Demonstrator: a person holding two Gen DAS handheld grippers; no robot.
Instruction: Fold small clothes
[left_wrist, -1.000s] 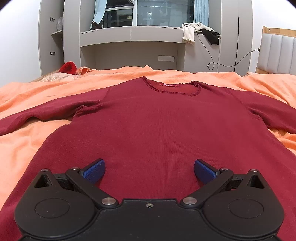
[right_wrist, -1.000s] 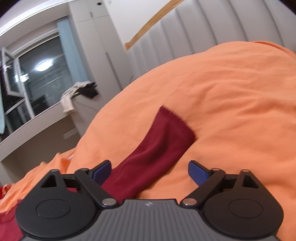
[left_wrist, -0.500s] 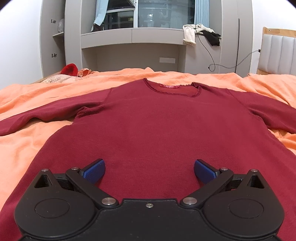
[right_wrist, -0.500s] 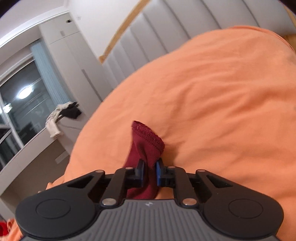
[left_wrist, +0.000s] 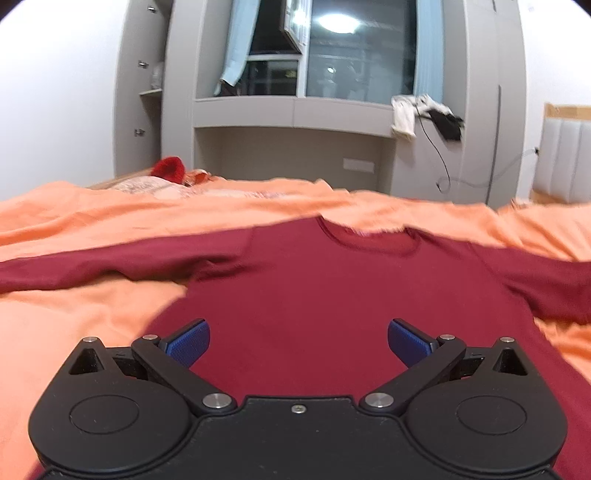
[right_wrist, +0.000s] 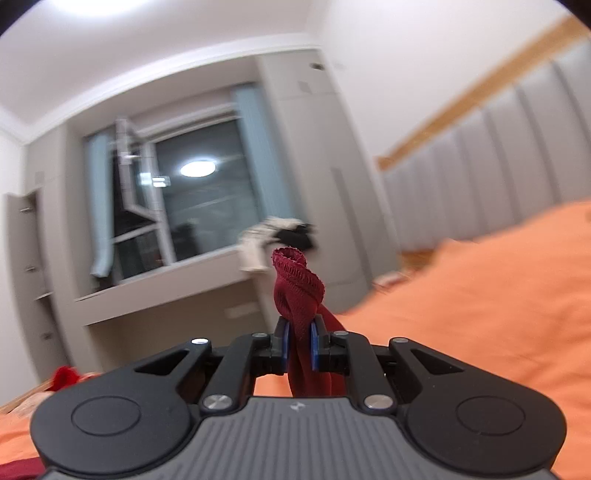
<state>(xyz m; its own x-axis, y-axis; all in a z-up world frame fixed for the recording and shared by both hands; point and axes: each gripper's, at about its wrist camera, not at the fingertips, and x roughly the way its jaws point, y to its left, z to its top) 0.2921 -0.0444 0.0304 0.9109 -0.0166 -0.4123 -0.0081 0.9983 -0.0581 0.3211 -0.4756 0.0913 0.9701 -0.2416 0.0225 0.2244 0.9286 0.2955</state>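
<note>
A dark red long-sleeved shirt lies flat, front up, on the orange bedspread, collar at the far side and both sleeves spread out. My left gripper is open and empty, low over the shirt's lower body. My right gripper is shut on the cuff end of the shirt's right sleeve, lifted off the bed so that the cuff sticks up above the pads.
The orange bedspread covers the bed on all sides. A padded grey headboard stands at the right. A grey cabinet with a window ledge is behind the bed. A red item lies at the far left.
My right gripper closed on the sleeve cuff and lifted it off the bed, tilting up. My left gripper stayed open over the shirt and pulled back and tilted up a little.
</note>
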